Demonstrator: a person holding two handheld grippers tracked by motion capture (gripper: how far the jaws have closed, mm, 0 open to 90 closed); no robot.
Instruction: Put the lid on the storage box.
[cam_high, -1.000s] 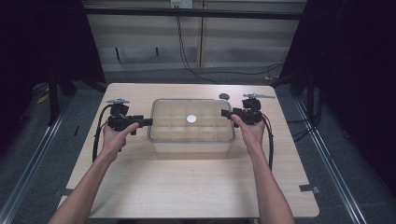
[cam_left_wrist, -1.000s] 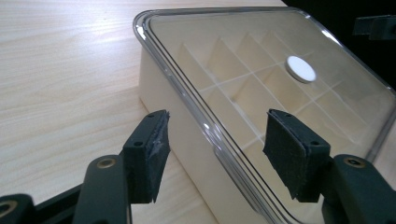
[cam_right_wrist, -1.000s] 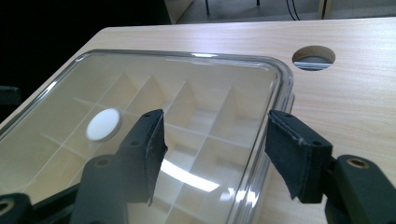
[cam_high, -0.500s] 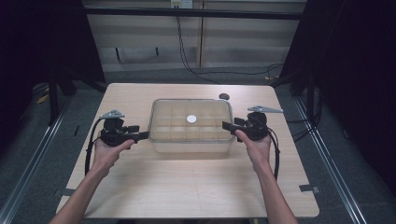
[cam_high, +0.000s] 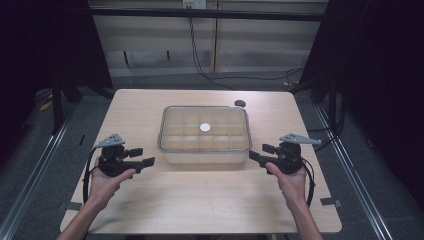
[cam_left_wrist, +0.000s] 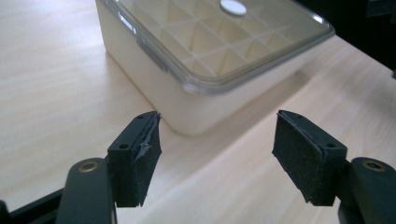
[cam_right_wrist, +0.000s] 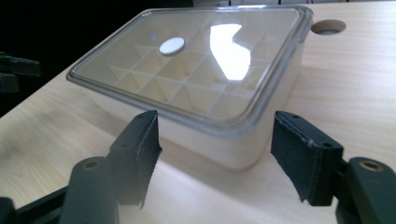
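A cream plastic box (cam_high: 205, 150) with a clear lid (cam_high: 204, 131) sits mid-table, divided inside into several compartments. A small white disc (cam_high: 205, 127) marks the lid's middle. My left gripper (cam_high: 146, 162) hovers off the box's near-left corner, open and holding nothing. Its own view has that corner (cam_left_wrist: 196, 107) just beyond the open gripper (cam_left_wrist: 217, 156). My right gripper (cam_high: 254, 155) is off the near-right corner, also open and holding nothing. In the right gripper view the box (cam_right_wrist: 243, 144) lies just ahead of the gripper (cam_right_wrist: 215, 156), with the disc (cam_right_wrist: 172, 45) on the lid.
The light wooden table (cam_high: 200, 205) has a round cable hole (cam_high: 240, 103) behind the box's far-right corner, and the hole (cam_right_wrist: 328, 26) also appears in the right gripper view. Bare tabletop lies between the box and the near edge. Dark floor and rails flank the table.
Both grippers have drawn back from the box's left and right sides toward the near edge and now sit off its front corners. The box has not moved.
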